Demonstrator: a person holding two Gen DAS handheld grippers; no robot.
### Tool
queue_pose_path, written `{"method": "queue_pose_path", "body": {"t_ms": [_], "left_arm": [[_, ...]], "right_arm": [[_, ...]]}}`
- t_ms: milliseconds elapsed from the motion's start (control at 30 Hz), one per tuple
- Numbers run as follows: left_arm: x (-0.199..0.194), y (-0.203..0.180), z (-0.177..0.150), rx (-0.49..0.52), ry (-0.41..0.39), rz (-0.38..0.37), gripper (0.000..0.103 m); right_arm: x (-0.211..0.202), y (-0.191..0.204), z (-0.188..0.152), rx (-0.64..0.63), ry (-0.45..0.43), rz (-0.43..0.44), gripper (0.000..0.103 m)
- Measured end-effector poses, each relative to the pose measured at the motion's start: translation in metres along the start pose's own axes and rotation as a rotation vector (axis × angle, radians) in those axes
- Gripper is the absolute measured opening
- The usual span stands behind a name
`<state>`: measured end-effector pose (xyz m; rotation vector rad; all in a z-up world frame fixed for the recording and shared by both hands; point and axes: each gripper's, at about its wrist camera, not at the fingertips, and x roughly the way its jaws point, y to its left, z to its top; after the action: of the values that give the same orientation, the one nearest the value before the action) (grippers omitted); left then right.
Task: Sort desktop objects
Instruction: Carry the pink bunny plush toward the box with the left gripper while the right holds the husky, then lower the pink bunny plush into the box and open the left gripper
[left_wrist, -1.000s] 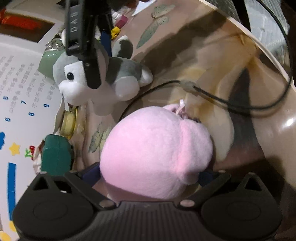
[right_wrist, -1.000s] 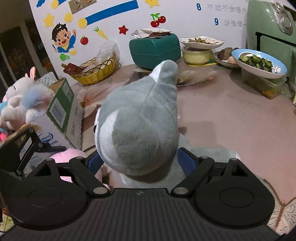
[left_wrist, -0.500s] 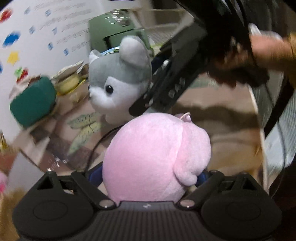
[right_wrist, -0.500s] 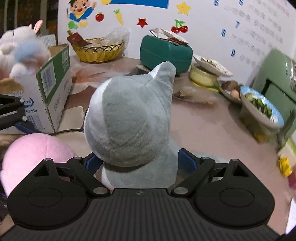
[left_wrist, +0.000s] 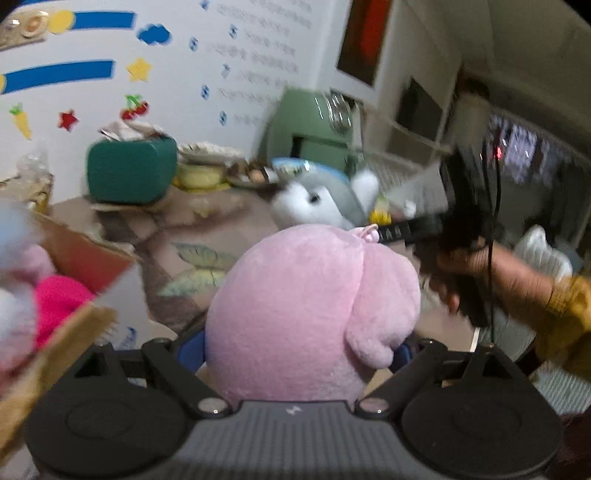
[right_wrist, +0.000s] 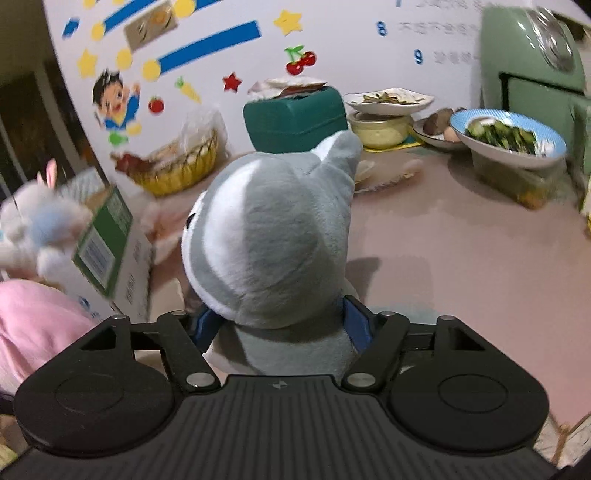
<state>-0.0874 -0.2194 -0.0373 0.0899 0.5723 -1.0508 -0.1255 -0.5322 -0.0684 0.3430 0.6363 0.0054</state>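
My left gripper (left_wrist: 295, 350) is shut on a pink plush toy (left_wrist: 310, 310) and holds it up off the table, beside a cardboard box (left_wrist: 77, 258). My right gripper (right_wrist: 280, 325) is shut on a grey and white husky plush (right_wrist: 273, 236), also lifted. The husky (left_wrist: 317, 201) shows behind the pink toy in the left wrist view. The pink toy (right_wrist: 37, 325) shows at the lower left of the right wrist view. The box (right_wrist: 110, 243) holds a white rabbit plush (right_wrist: 37, 225) and a bright pink toy (left_wrist: 59, 299).
A teal tissue box (right_wrist: 295, 118), a yellow basket (right_wrist: 177, 166), several dishes of food (right_wrist: 506, 136) and a green appliance (right_wrist: 532, 62) stand along the wall. The tablecloth (right_wrist: 461, 258) lies bare to the right of the husky.
The left gripper has swung up and to the left with the pink toy, now beside the box. The right gripper with the husky has turned slightly towards the box.
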Motion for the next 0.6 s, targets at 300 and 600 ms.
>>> {"method": "queue_pose_path", "body": {"t_ms": [300,600], "left_arm": [[-0.054,0.023,0.016,-0.123,-0.107,0.124,0.093],[-0.081,0.05,0.024,-0.191,-0.161,0.301,0.094]], "right_arm": [[-0.012,-0.011,0.012,0.056,-0.024,0.053,0.062],[0.007,-0.007,0.013,0.042,0.032,-0.003,0.103]]}}
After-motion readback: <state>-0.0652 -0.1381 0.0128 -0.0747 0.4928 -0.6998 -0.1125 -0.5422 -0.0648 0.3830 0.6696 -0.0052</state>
